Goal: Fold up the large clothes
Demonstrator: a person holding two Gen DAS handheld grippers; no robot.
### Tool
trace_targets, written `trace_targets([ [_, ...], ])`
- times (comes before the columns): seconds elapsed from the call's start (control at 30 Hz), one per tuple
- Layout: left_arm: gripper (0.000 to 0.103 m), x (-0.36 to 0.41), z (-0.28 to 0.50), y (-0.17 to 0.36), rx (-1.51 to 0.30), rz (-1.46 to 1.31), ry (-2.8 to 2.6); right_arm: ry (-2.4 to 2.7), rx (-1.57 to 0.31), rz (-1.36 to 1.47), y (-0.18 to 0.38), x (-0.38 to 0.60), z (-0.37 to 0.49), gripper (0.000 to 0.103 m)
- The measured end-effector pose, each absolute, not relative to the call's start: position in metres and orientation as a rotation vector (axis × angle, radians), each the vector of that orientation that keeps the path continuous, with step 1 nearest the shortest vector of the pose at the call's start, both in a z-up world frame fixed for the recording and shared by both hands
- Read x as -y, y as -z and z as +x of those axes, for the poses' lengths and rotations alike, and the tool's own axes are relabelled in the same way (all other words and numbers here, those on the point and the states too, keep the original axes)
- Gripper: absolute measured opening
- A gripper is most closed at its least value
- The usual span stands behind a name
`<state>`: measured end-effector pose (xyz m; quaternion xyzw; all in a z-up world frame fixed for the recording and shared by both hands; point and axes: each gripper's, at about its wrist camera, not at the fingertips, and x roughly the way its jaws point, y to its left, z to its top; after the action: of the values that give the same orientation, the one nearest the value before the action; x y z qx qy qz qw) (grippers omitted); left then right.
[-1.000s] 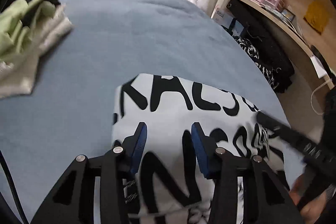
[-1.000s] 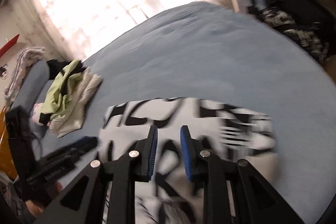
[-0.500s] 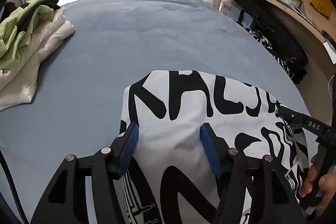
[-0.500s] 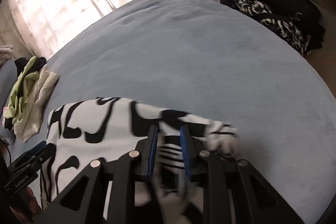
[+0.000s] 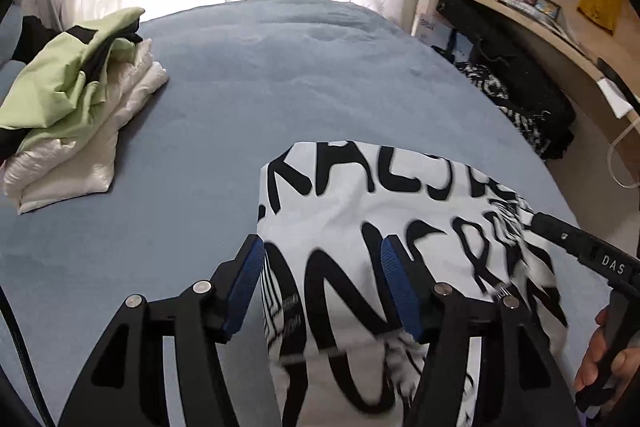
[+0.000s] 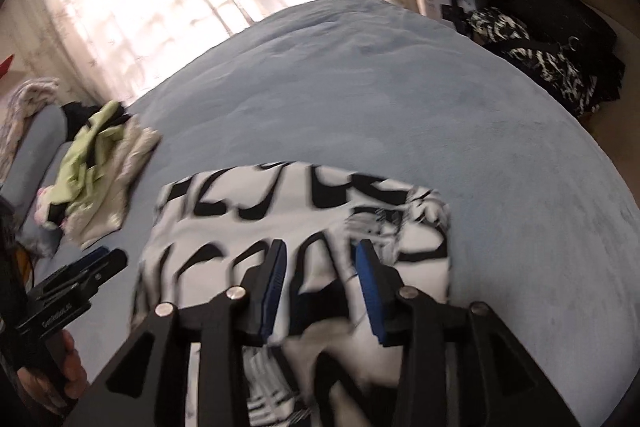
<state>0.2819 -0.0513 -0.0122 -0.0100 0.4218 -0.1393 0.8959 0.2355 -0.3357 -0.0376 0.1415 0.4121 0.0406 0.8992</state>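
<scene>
Folded white garment (image 5: 360,211) lies on blue bed (image 5: 280,75), black lettering illegible.

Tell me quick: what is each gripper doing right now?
Left gripper: open, jaws just widened, over the black-and-white garment, holding nothing.
Right gripper: open, jaws just opening, above the same garment, not gripping it.

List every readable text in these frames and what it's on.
"DAS": white letters on the black body of the right gripper, seen from the left wrist.
"KRALJ" or similar: big black letters along the far edge of the white printed garment; reading unsure, lower rows blurred.
Left gripper body label: blurred, unreadable.
White box by the shelf: print too small.
</scene>
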Motion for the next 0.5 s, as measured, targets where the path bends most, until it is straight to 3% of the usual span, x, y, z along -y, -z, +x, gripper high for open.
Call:
trace_targets([
  [0.13,0.06,0.041,0.259,0.005,-0.887,-0.04,0.301,-0.132,-0.853,0.26,0.027,0.317,0.21,0.046],
  [0.5,0.06,0.026,0.209,-0.005,-0.918,-0.084,0.327,-0.196,-0.846,0.187,0.008,0.288,0.157,0.049],
])
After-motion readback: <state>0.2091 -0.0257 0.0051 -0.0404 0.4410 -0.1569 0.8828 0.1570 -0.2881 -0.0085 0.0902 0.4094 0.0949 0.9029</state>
